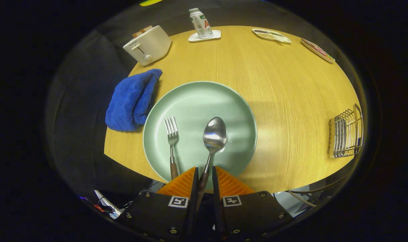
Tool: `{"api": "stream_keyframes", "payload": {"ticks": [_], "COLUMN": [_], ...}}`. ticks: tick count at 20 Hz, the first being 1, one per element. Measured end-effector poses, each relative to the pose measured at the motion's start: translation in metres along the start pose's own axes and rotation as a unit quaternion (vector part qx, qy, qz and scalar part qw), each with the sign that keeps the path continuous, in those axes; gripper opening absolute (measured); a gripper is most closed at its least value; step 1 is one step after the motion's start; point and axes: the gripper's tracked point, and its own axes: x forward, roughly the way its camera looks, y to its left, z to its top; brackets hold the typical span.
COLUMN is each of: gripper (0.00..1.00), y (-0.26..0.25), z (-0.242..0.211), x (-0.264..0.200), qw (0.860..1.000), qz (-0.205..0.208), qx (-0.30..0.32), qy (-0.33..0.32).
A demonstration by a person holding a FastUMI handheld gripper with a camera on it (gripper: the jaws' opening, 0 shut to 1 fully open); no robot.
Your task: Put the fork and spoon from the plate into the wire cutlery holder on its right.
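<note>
In the gripper view the gripper (pixel 204 174) has its fingers drawn close around the spoon (pixel 213 141) handle, seemingly clamped, though contact is hard to confirm. The spoon lies on the plate (pixel 197 97) beside the fork (pixel 172 144). Light, stiff, slick metal; the handle suits gripping. Open table (pixel 291 111) leads right to the wire cutlery holder (pixel 345 133), near the edge.

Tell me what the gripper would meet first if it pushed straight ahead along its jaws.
The gripper has the spoon handle between its jaws, which stand close around it; contact is unclear. Straight ahead lies the spoon's bowl on the plate, then bare plate and table.
</note>
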Motion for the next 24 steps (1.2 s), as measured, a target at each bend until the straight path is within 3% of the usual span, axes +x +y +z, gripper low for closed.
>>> {"api": "stream_keyframes", "payload": {"ticks": [4,5,10,13,15,20,24], "gripper": [0.17,0.04,0.04,0.04,0.04,0.04,0.04], "y": [-0.005,-0.001,0.004,0.013,0.011,-0.026,-0.084], "z": [0.008,0.009,0.018,0.031,0.042,0.079,0.102], "x": [0.021,0.002,-0.003,-0.018,-0.029,-0.072,-0.118], "qw": [1.0,1.0,0.999,0.992,0.988,0.981,0.968], "qz": [-0.002,-0.003,0.032,0.084,0.098,0.087,0.055], "qx": [0.01,0.012,0.04,0.09,0.114,0.143,0.177], "qy": [-0.006,-0.005,-0.009,-0.02,-0.034,-0.102,-0.17]}}
